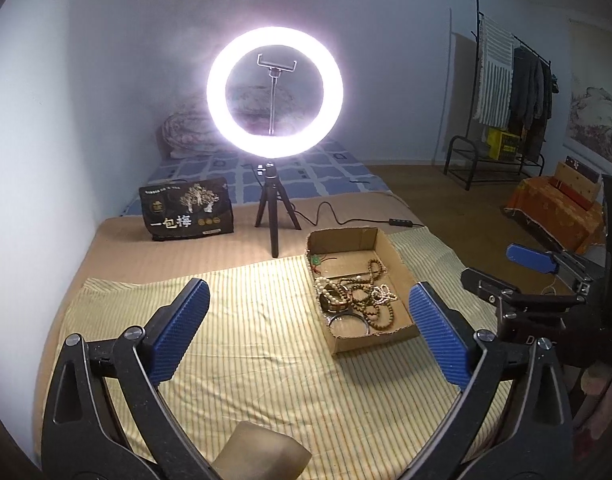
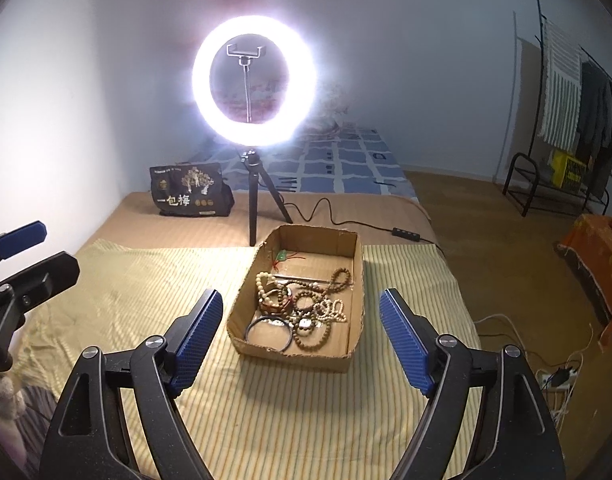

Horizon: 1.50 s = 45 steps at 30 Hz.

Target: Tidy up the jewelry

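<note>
An open cardboard box [image 1: 398, 264] [image 2: 356, 256] stands on a yellow striped cloth [image 1: 242, 344] [image 2: 290, 400]. It holds a tangle of wooden bead bracelets [image 1: 366, 300] [image 2: 306, 304], a dark bangle [image 2: 270, 334] and a green pendant on red cord [image 2: 282, 257]. My left gripper [image 1: 308, 324] is open and empty, above the cloth to the left of the box. My right gripper [image 2: 300, 332] is open and empty, in front of the box's near end; it also shows in the left wrist view [image 1: 506, 268].
A lit ring light on a tripod [image 1: 274, 92] [image 2: 254, 80] stands behind the box, its cable [image 2: 346, 222] trailing right. A black snack bag [image 1: 186, 210] [image 2: 190, 196] sits at the back left. A clothes rack [image 1: 506, 92] and a floor power strip [image 2: 554, 380] are to the right.
</note>
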Available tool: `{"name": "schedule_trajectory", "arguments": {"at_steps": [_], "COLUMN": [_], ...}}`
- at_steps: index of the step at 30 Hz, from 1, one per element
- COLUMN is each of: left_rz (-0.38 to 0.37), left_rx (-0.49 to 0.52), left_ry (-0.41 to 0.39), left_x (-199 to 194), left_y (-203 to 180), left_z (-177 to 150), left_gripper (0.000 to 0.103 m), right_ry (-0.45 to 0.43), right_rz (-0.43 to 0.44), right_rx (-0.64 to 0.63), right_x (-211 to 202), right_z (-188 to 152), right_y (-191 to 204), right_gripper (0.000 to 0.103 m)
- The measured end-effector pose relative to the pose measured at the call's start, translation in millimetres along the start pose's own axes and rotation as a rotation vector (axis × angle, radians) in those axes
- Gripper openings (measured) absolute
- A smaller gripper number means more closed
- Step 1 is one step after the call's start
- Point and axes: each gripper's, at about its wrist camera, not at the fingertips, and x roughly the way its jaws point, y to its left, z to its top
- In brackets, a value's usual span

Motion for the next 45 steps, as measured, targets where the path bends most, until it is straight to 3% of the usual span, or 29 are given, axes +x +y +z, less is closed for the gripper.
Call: {"name": "schedule_trajectory", "arguments": {"at_steps": [11,45], "left_rz": [0.021,0.038], "left_rx": [-0.028,-0.017], "left_ry": [0.016,0.007], "left_x": [-6.8,-10.5], "left_y": [9.8,10.7], "left_z": [-4.5,-4.3], "left_gripper": [0.102,0.102], "right_ry": [-0.031,-0.017], "right_rz": [-0.028,-0.044], "right_rx": [-0.016,-0.050], "right_x": [-10.8,-10.4], "right_z": [0.5,-2.7], "right_y": [8.2,16.8], "right_gripper": [0.082,0.083]}}
